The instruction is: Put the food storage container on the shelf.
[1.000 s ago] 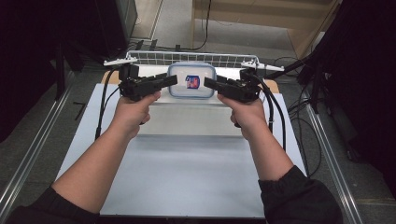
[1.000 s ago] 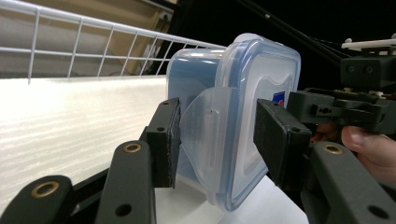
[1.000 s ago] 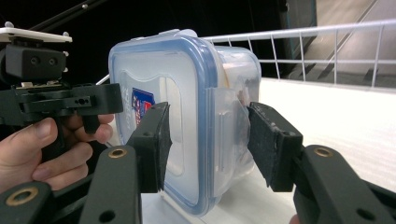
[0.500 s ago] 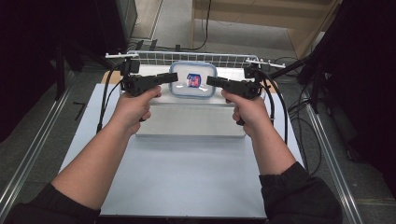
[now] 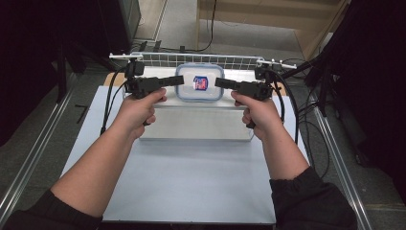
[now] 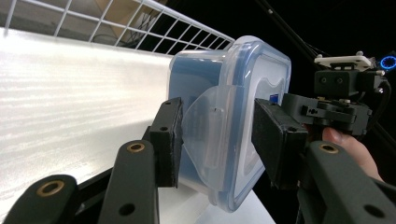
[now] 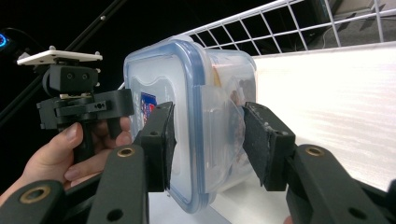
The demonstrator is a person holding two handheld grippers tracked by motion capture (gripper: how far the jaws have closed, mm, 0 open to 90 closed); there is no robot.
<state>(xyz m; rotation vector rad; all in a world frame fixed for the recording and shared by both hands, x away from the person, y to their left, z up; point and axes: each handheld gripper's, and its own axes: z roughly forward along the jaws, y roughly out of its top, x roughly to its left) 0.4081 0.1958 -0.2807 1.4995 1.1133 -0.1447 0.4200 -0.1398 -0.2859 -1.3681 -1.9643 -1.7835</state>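
A clear lidded container (image 5: 199, 82) with a blue seal and a red-and-blue label sits on the raised platform near the wire fence. My left gripper (image 5: 179, 80) is at its left side and my right gripper (image 5: 219, 82) at its right side, both level. In the left gripper view the container (image 6: 243, 79) has its side latch flap (image 6: 205, 135) between the open jaws of the left gripper (image 6: 217, 140). In the right gripper view the right gripper (image 7: 212, 144) is open and straddles the opposite edge of the container (image 7: 163, 74). Each view also shows the other gripper beyond the lid.
A white wire fence (image 5: 191, 60) runs along the back of the table just behind the container. A metal platform (image 5: 191, 124) stands on the white tabletop (image 5: 191, 182). Cables (image 5: 107, 105) trail from both grippers at the table's sides.
Both grippers have shifted slightly outward from over the lid and levelled at the container's two sides. The container has stayed in place.
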